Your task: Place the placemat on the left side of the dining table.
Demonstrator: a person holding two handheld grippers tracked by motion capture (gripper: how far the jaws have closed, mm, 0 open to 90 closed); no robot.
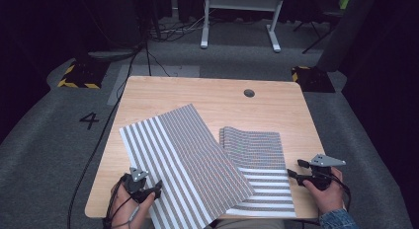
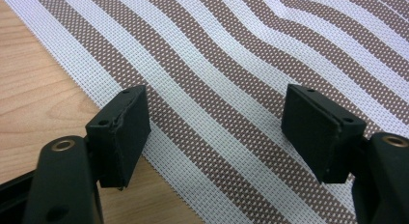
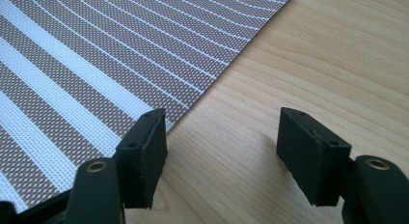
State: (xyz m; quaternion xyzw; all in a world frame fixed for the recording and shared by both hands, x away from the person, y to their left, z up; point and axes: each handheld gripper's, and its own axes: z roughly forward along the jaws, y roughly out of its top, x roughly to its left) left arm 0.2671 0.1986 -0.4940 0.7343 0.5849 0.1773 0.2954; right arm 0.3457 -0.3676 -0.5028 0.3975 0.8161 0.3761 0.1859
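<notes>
- High view, from the left: the left gripper [image 1: 157, 188] sits at the near-left corner of the light wooden table [image 1: 163, 93], just at the left edge of the upper brown-and-white striped woven placemat [image 1: 185, 162], which lies skewed across the table.
- Left gripper view: its jaws stand wide apart with nothing between them, poised over that mat's near edge [image 2: 207, 113]; the weave ripples a little farther on.
- High view, middle: the upper mat overlaps a second striped woven placemat [image 1: 262, 184], whose far part is humped or curled back on itself rather than flat.
- High view, right: the right gripper [image 1: 292, 171] rests just beside the lower mat's right edge.
- Right gripper view: its jaws are also spread wide and empty, the left jaw at the mat's border [image 3: 96, 84], the right jaw over bare wood.
- Judgement: nothing is gripped yet, so the work looks early; squaring, flattening or stacking the two mats all seems left to do.
</notes>
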